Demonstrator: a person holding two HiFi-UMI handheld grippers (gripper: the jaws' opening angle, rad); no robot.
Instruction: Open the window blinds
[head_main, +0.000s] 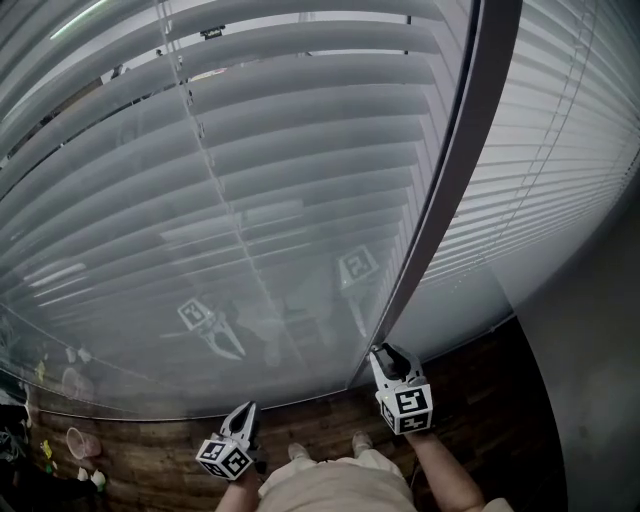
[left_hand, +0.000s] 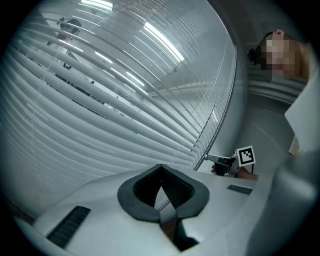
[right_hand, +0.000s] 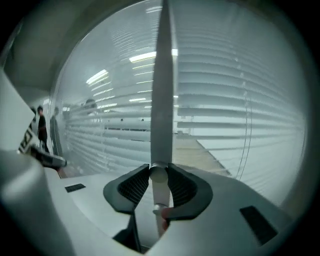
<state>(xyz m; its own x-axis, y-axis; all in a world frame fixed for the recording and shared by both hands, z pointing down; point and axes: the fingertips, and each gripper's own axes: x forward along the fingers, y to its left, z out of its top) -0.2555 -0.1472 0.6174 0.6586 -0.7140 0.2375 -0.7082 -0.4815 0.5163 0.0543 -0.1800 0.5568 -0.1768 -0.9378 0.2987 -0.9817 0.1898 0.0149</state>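
Nearest, the right gripper (right_hand: 159, 174) is clamped on the grey tilt wand (right_hand: 162, 100) hanging before the window blinds (head_main: 250, 180), so it should twist steadily without pulling sideways, while the left gripper (left_hand: 161, 172) hangs clenched, empty.

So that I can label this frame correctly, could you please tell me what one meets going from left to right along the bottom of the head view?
small clutter on the floor → left gripper → person's shoes → right gripper → grey wall
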